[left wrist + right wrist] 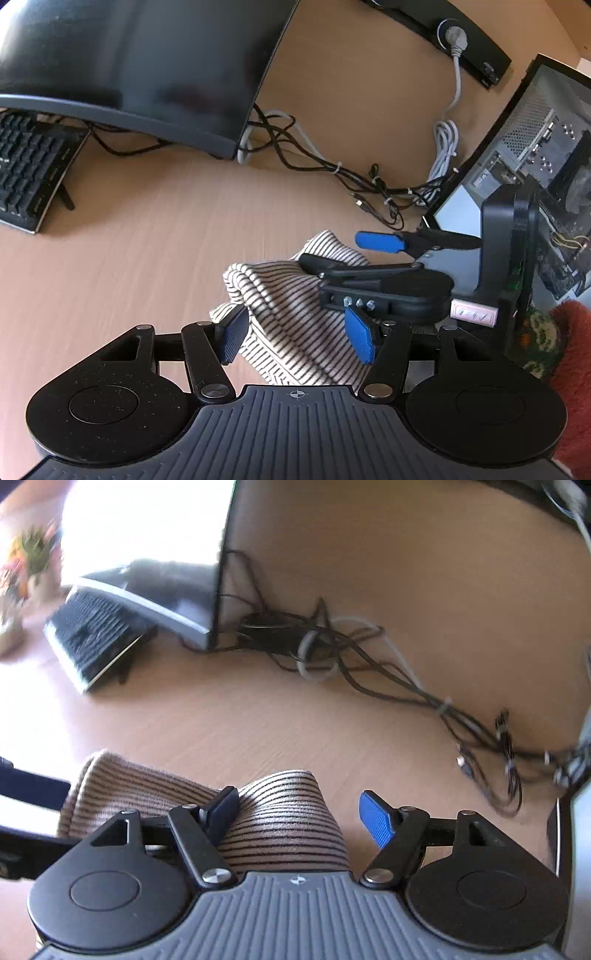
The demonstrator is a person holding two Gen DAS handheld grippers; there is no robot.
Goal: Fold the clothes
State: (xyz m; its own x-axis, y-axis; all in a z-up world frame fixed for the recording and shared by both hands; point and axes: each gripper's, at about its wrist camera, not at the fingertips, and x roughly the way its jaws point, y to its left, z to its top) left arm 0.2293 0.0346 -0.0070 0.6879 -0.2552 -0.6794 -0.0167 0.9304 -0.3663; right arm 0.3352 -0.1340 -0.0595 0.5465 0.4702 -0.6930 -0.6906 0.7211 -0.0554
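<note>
Two grippers are seen over one striped garment (295,314), which lies bunched in a heap on the wooden desk (147,251), in front of the curved monitor (140,66) and to the right of the keyboard (29,170), with a tangle of cables (332,166) behind it. The left gripper (297,338) is held wide open, its blue pads standing on either side of a fold of the cloth; nothing is clamped. The right gripper (304,818) is likewise spread wide, with the cloth (280,827) lying against its left pad only and bare desk under the right one, so nothing is held there either. In the left view the right gripper (369,266) is seen beside the heap, its fingers parted.

The garment is judged to be a soft, light ribbed knit: it is expected to sag, stretch and slip into new creases when lifted, and no harm from a firm pinch is foreseen. A hold is best taken on a single edge or hem at two well-separated points, not on the thick bunched middle, so that the cloth can be drawn flat before a fold is made.
</note>
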